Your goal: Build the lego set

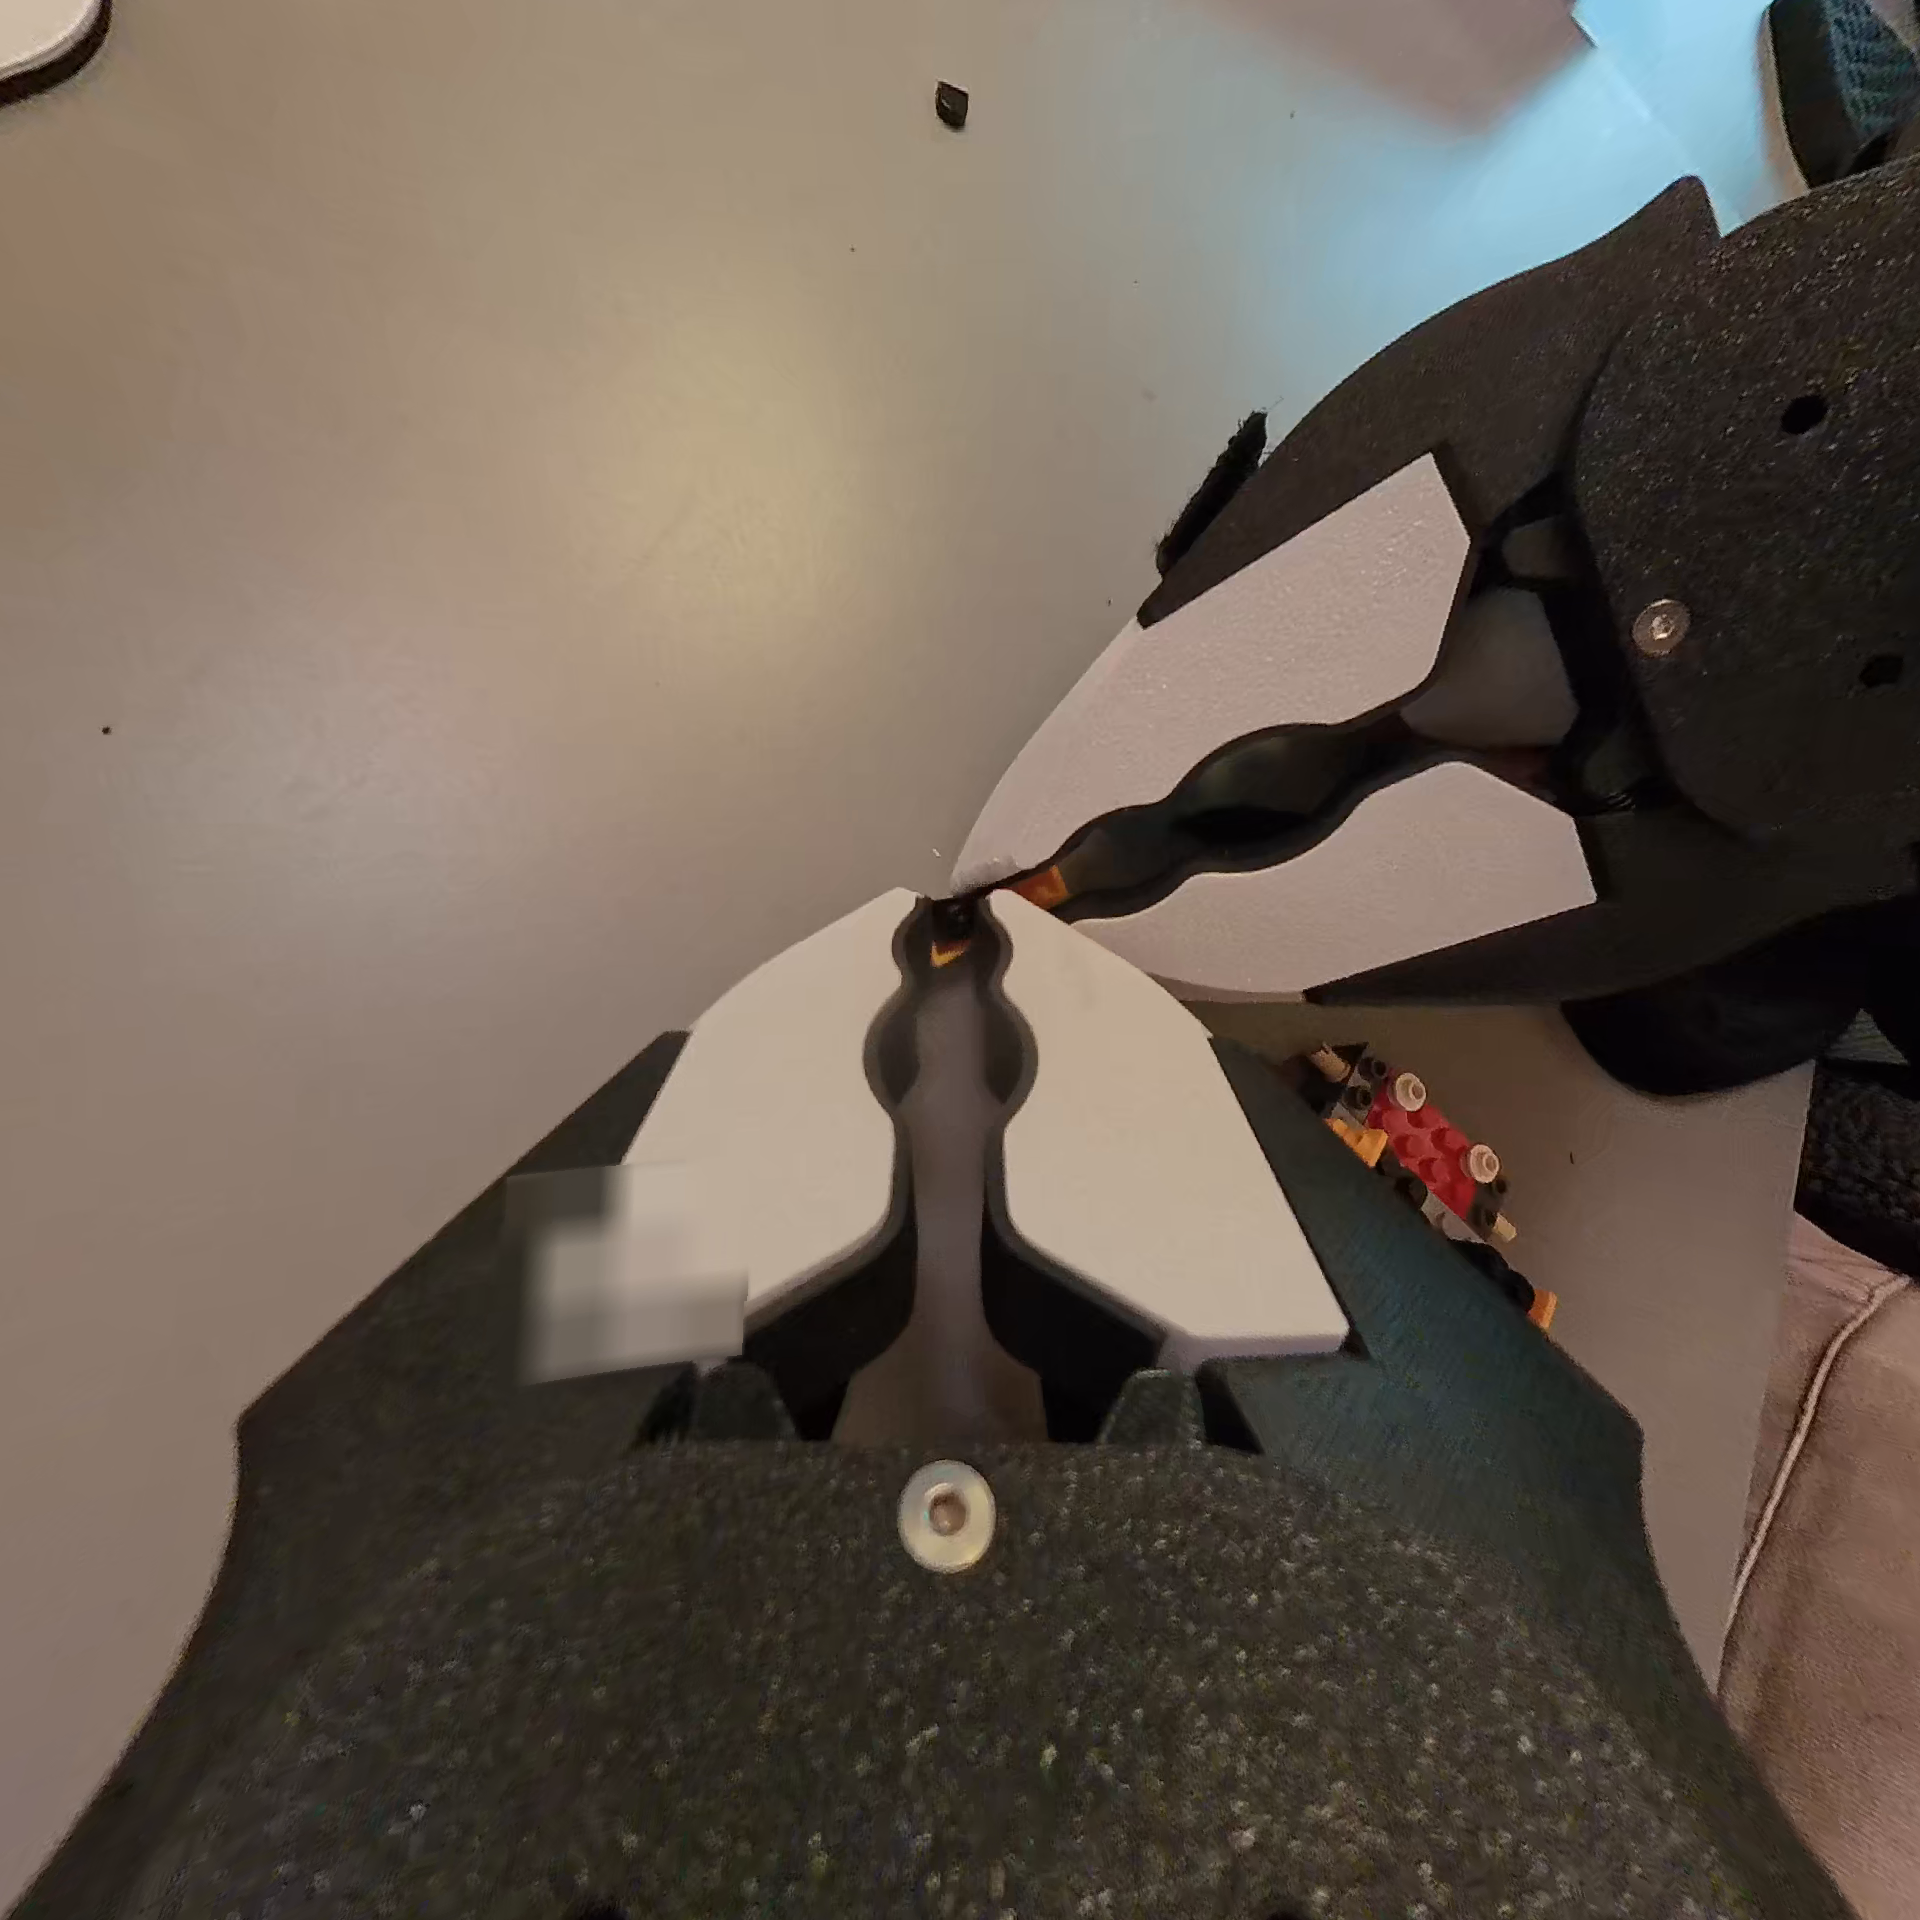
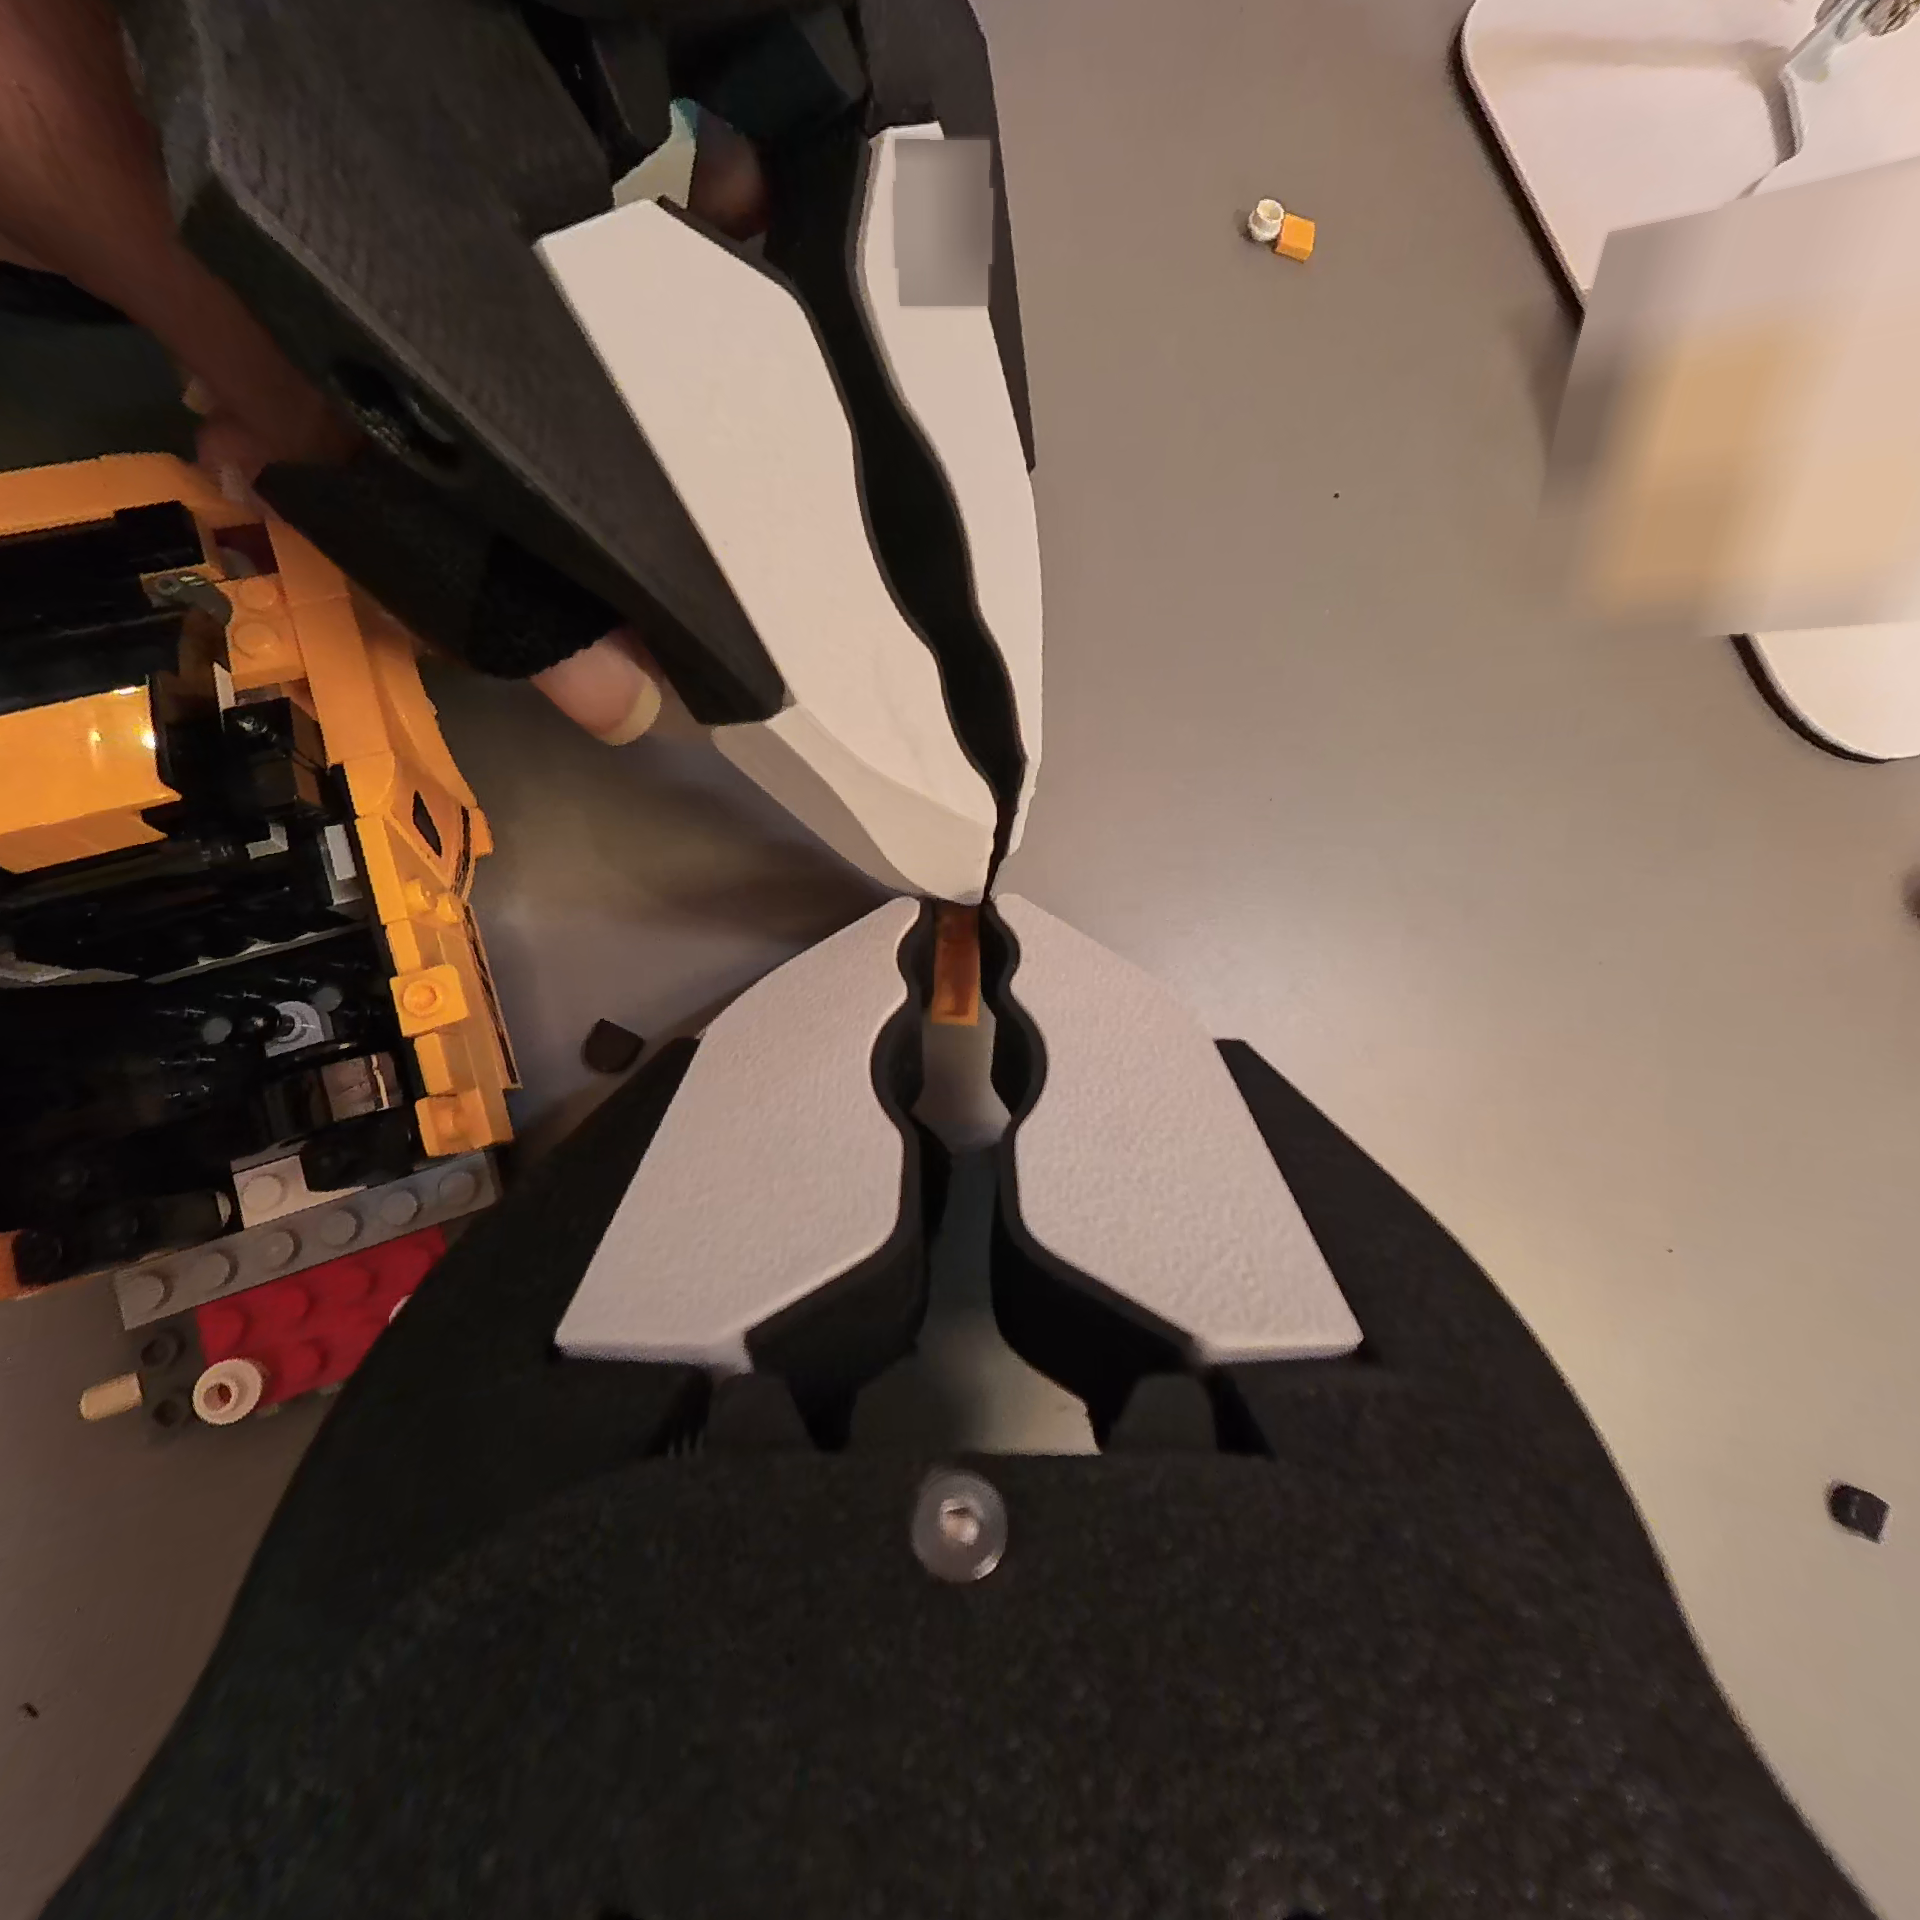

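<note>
In the left wrist view my left gripper (image 1: 951, 914) is shut on a small black brick piece (image 1: 952, 921). An orange sliver (image 1: 948, 956) shows just behind that piece. My right gripper (image 1: 1013, 883) comes in from the right, and its tips meet the left tips. In the right wrist view my right gripper (image 2: 956, 920) is shut on a small orange brick plate (image 2: 954, 977), held lengthwise between the pads. The left gripper (image 2: 992, 883) reaches down from the upper left and touches the front end of the orange plate. Both hover just above the grey table (image 2: 1351, 935).
A yellow and black brick car model (image 2: 260, 831) with a red plate (image 2: 312, 1320) lies at the left, also seen in the left wrist view (image 1: 1413, 1143). Loose bits lie about: black pieces (image 2: 1858, 1512) (image 2: 608, 1044) (image 1: 951, 104), and an orange and white pair (image 2: 1283, 229). White boards (image 2: 1621, 135) are at the far right. My two grippers' fingertips are within a few centimetres of each other.
</note>
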A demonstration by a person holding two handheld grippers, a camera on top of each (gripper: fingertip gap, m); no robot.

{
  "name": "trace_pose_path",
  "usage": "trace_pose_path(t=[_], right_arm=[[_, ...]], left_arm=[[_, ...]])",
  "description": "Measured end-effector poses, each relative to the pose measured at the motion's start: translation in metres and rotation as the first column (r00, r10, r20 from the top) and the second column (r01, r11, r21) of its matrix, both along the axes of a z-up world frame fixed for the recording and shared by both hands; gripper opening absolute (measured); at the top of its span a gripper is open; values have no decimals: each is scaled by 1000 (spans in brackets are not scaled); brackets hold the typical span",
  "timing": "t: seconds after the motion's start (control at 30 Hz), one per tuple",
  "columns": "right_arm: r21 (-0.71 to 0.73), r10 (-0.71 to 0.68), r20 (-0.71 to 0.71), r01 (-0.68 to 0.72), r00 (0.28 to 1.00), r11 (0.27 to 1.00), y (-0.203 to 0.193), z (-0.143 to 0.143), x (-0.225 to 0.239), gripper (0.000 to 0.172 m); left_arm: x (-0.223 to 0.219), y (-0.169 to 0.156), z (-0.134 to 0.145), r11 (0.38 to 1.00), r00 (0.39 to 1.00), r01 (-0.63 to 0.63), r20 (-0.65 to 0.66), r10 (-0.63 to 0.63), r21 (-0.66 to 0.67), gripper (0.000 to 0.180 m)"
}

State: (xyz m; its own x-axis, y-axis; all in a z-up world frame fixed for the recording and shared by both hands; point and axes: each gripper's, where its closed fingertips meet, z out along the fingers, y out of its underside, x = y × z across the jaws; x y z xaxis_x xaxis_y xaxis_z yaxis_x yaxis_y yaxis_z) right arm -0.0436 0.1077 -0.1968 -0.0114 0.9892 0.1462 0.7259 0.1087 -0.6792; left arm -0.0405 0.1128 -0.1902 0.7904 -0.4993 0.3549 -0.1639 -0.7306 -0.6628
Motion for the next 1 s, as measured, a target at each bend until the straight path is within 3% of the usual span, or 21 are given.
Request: trace_pose_path(t=[0.83,1.0], right_arm=[[-63,5,-41,-7,999,998,0,3,4,8],[-50,28,-91,-33,995,998,0,10,6,8]], left_arm=[[-5,-2,15,1000,989,10,147,-10,-5,12],[-16,1,20,1000,979,-30,203,30,-6,23]])
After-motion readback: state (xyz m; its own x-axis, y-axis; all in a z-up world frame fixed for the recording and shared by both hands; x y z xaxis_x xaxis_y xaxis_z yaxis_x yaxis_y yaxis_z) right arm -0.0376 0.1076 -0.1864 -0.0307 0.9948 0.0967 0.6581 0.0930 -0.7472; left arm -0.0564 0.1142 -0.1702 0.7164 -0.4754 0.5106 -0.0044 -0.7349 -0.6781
